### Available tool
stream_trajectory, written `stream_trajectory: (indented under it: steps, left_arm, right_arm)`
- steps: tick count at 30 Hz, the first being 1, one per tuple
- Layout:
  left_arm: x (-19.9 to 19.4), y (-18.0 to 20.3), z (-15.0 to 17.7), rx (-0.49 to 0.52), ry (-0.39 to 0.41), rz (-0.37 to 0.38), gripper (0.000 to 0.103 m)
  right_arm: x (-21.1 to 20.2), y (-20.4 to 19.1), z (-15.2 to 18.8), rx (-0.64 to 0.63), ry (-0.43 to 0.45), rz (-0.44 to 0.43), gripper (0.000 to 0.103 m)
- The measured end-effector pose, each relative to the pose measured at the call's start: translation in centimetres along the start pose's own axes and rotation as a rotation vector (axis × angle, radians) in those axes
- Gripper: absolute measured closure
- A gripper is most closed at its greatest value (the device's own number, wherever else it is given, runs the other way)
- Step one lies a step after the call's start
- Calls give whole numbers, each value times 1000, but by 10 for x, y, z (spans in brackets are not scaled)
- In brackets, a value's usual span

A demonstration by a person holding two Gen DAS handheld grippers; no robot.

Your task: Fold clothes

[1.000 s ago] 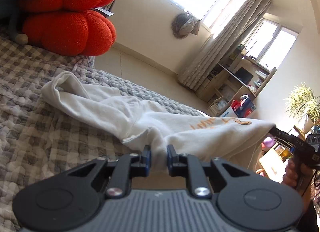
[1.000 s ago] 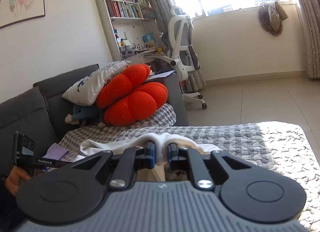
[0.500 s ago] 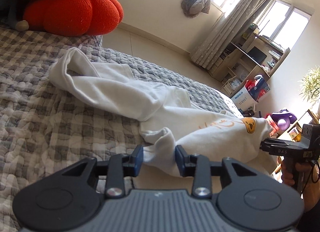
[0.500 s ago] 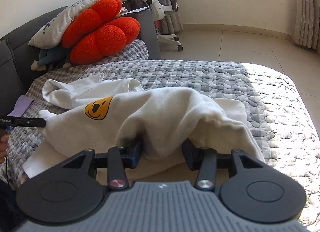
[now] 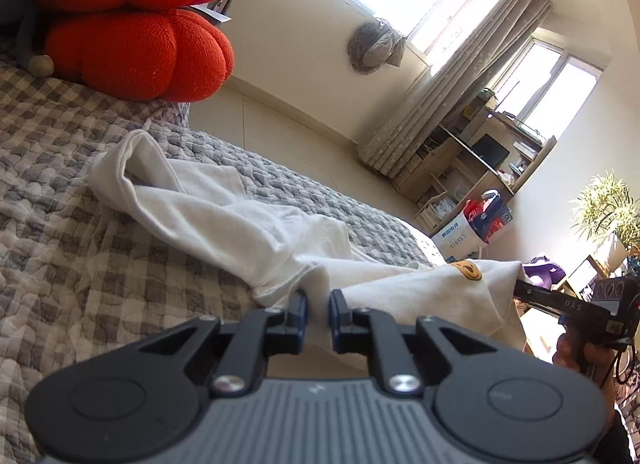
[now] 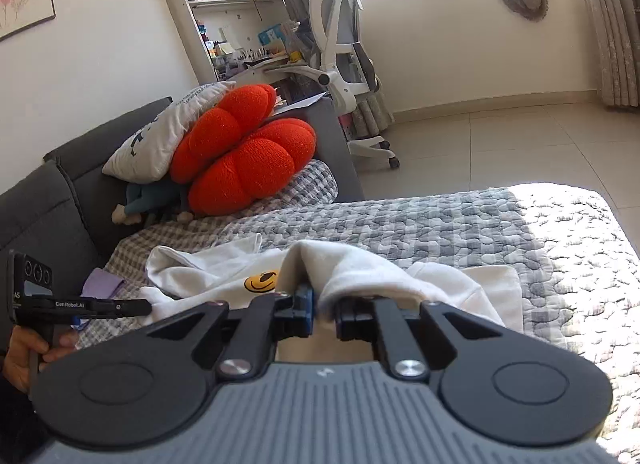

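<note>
White T-shirt: half a second after gaping, left claw and right claw had re-clamped its edge, lifted toward 12 o'clock; fold under way.

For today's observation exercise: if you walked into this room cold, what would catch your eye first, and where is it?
The bright orange-red pumpkin cushions stacked at the sofa end of the bed stand out most. Next comes the white T-shirt with a yellow smiley print, crumpled across the grey checked quilt. Each gripper, left and right, has its fingers closed on a fold of that shirt.
</note>
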State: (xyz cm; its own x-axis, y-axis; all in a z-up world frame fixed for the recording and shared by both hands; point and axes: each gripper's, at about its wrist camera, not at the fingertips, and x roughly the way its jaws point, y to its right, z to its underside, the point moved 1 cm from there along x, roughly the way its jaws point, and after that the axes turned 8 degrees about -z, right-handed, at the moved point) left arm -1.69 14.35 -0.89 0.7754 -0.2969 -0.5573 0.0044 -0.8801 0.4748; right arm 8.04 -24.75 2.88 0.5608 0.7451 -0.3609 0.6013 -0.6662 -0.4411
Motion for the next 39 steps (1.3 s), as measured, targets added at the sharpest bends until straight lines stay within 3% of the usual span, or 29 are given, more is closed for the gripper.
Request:
stream_trajectory:
  steps: [2, 4, 6, 8, 9, 18, 21, 24, 29, 35, 36, 39]
  left_arm:
    - [9, -1, 2, 12, -42, -47, 90]
    - [16, 1, 5, 35, -74, -59, 89]
    - [15, 2, 5, 45, -68, -69, 82]
    - [12, -2, 3, 29, -52, -86, 66]
    - [11, -4, 3, 21, -44, -95, 63]
    - [11, -8, 1, 21, -42, -92, 62]
    - [11, -10, 1, 13, -39, -90, 62]
    - [9, -11, 0, 6, -29, -92, 62]
    - [6, -16, -3, -39, -4, -105, 61]
    - [0, -36, -8, -148, 34, -165, 57]
    - [-1, -39, -8, -160, 39, -182, 57]
    - [-5, -47, -12, -202, 59, -175, 57]
  right_arm:
    - [11, 4, 7, -35, -84, 85, 91]
    - [29, 5, 18, -73, -197, 164, 84]
    - [41, 4, 25, -94, -254, 185, 80]
    - [42, 3, 27, -113, -263, 201, 61]
    - [43, 3, 28, -122, -266, 209, 50]
    - [42, 5, 28, -139, -264, 198, 49]
    - [32, 3, 19, -129, -180, 187, 73]
    - [17, 5, 6, -89, -62, 174, 73]
    - [12, 15, 3, -36, -33, 174, 73]
    - [-15, 30, -11, 87, 135, 148, 66]
    - [-20, 33, -13, 100, 163, 151, 60]
    - [-32, 42, -16, 138, 222, 172, 57]
